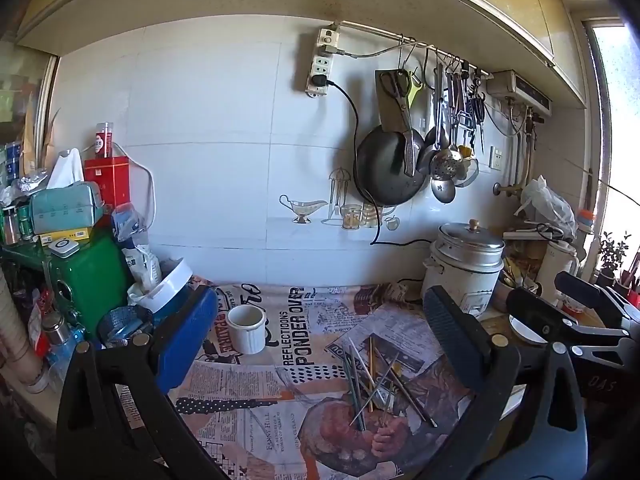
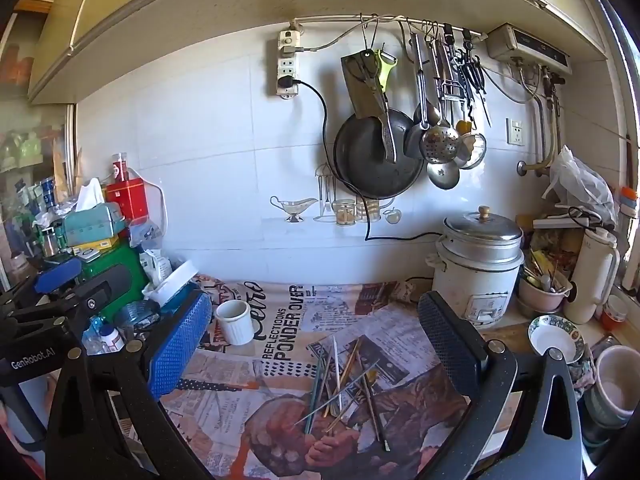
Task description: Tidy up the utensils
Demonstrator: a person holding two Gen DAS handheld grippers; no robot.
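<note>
Counter covered w/ a printed newsprint-style cloth [image 1: 288,320], flat, a few creases. Chopsticks [image 1: 372,380] lie in a loose crossed pile near the cloth's front edge, toward the right: thin straight sticks, some metal-grey, some wood/yellow, one or two dark. They overlap each other, none upright. In the right wrist view the same pile [image 2: 344,384] sits center-front.

White ribbed ceramic cup [image 1: 247,328] stands upright toward the cloth's left side, well apart from the sticks; inside looks empty, can't tell fully. Bare cloth between cup and pile, and from the pile back to the wall, so there is open room there.

Left edge crowded: green box [image 1: 94,280], tissue pack, red tin, bags, a tilted white lid. Right back corner: white rice cooker [image 1: 464,268] w/ round metal lid and knob, just beside the cloth's right edge. Right of it in the right wrist view: pink bowl [image 2: 544,292] holding assorted utensils, white thermos, small patterned dish [image 2: 554,338], empty.

Wall behind: white tile, rail w/ hung black pan [image 1: 390,168], cleaver, scissors, ladles, perforated skimmer.

Left gripper [image 1: 316,340]: jaws spread fully wide, blue textured pad one side, black ribbed pad other, nothing between them, above the cloth. Right gripper [image 2: 316,344]: same, fully wide, holding nothing; sticks lie beyond its pads, untouched.
</note>
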